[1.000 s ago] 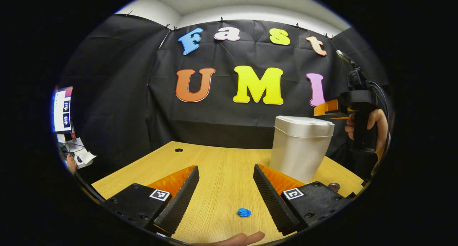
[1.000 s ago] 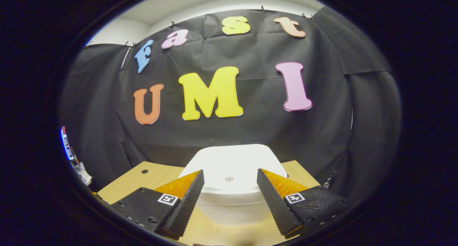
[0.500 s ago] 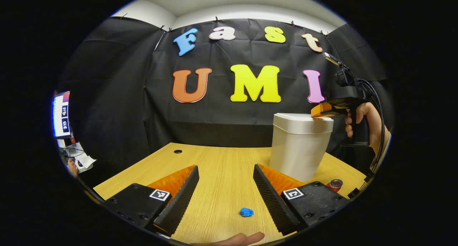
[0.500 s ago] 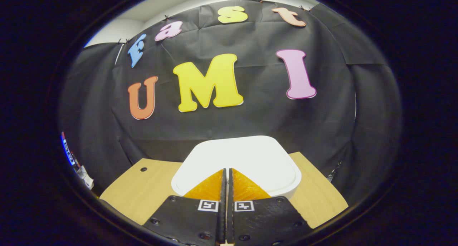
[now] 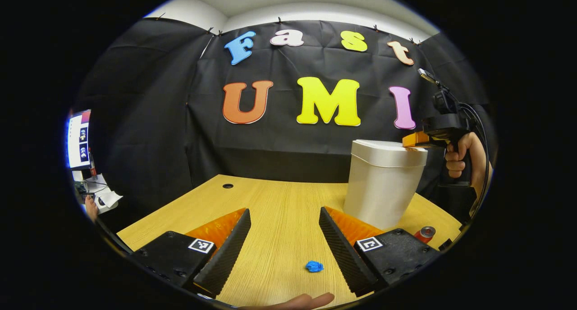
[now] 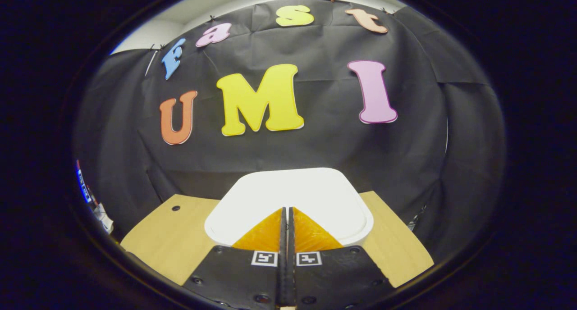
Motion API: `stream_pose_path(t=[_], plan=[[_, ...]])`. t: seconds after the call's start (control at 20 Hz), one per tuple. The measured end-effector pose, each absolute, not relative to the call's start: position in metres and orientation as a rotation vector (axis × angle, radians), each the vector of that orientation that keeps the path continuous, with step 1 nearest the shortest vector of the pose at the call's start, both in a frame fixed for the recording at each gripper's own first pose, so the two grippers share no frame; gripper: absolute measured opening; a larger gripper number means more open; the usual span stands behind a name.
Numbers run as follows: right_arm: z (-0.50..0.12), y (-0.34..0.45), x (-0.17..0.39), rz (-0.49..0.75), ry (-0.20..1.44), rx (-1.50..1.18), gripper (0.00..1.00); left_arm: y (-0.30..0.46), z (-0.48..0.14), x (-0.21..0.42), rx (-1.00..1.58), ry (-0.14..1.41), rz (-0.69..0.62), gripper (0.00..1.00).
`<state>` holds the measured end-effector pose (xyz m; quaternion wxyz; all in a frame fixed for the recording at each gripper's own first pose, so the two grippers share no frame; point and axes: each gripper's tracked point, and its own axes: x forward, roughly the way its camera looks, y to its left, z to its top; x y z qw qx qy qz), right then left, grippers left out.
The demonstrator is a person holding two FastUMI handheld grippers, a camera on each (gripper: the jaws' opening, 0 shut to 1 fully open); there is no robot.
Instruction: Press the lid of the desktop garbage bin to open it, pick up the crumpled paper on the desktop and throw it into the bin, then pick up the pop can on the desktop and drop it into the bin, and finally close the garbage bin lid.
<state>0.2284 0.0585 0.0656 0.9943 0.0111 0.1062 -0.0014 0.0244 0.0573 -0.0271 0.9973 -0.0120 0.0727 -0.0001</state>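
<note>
Over the bin lid, the closed right claw points down.

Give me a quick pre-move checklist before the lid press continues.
1. Right gripper fingers closed for pressing: ok.
2. Right gripper over the bin lid: ok; contact cannot tell.
3. Lid open: not ok, it sits flat on the bin.
4. Left gripper open, holding nothing: ok.
5. Crumpled paper on the desk between the left fingers: ok.
6. Pop can on the desk by the bin: ok.
</note>
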Motion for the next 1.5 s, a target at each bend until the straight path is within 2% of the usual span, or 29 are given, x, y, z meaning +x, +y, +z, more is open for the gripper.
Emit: stream_pose_path(t=[0.2,0.7,0.8,0.95,1.0,1.05,1.15,1.25,1.4,1.5], plan=[[0.085,0.062,0.209,-0.036,0.128,-0.078,0.01,0.054,-0.027,0.022,-0.010,0.145,-0.012,0.99],[0.094,0.089,0.143,0.016,0.027,-0.161,0.00,0.059,-0.028,0.023,-0.009,0.151,-0.007,0.99],[0.089,0.087,0.131,0.019,0.005,-0.165,0.04,0.058,-0.029,0.025,-0.004,0.155,-0.006,0.99],[0.082,0.079,0.119,0.012,-0.005,-0.106,0.66,0.060,-0.032,0.026,0.006,0.159,0.001,0.99],[0.076,0.078,0.117,0.014,0.007,-0.087,0.69,0.060,-0.033,0.028,0.012,0.157,0.002,0.99],[0.069,0.077,0.114,0.022,0.022,-0.075,0.77,0.060,-0.036,0.030,0.013,0.162,-0.002,0.99],[0.060,0.074,0.105,0.026,0.035,-0.066,0.88,0.058,-0.045,0.035,0.016,0.182,-0.014,0.99],[0.053,0.069,0.094,0.023,0.027,-0.075,0.95,0.060,-0.051,0.040,0.035,0.192,-0.024,0.99],[0.039,0.067,0.073,0.024,0.017,-0.070,0.95,0.054,-0.075,0.047,0.038,0.254,-0.064,0.99],[0.030,0.069,0.057,0.043,0.014,-0.039,0.95,0.040,-0.093,0.054,0.043,0.293,-0.137,0.99]])
